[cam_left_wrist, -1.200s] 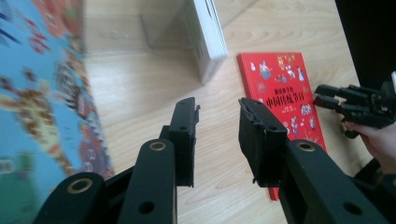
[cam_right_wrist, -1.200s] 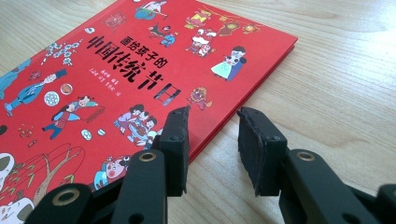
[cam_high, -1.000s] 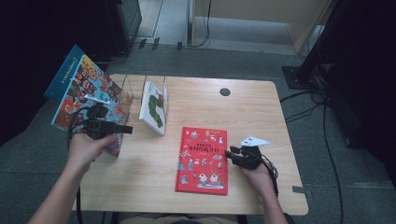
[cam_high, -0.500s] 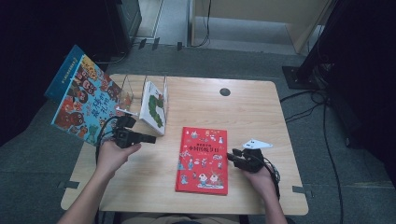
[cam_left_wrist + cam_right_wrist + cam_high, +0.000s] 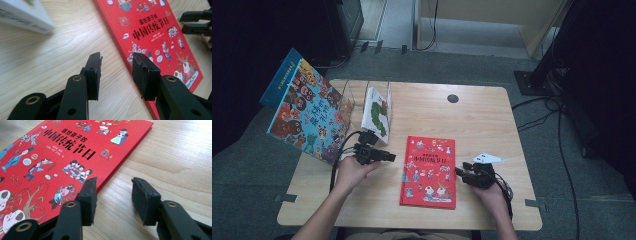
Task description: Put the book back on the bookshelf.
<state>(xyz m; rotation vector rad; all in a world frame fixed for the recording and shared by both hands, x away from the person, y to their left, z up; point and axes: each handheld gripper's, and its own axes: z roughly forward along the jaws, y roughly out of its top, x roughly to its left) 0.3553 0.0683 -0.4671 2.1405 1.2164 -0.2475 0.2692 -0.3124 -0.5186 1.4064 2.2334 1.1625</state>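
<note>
Work in hand: both grippers closing in on the red book point(image 5: 429, 171), one from each long edge; judged an approach to a two-sided lift.
Red book: lies flat on the bench point(image 5: 482, 125), cover up, at 6 o'clock of the bench's middle.
Left gripper point(image 5: 388, 156): at 9 o'clock of the book, jaws released and just been opening, nothing between them; the book's edge lies just past the tips.
Right gripper point(image 5: 460, 173): at 3 o'clock of the book, jaws released and just been opening, straddling the edge without pressing.
Other items: a white book point(image 5: 376, 113) stands in a clear rack point(image 5: 354, 100) at 10 o'clock.
Risk: the thin cover sits flush to the bench; jaws may skid over it and push the book sideways.
Risk: uneven grips could tilt and drop it.
</note>
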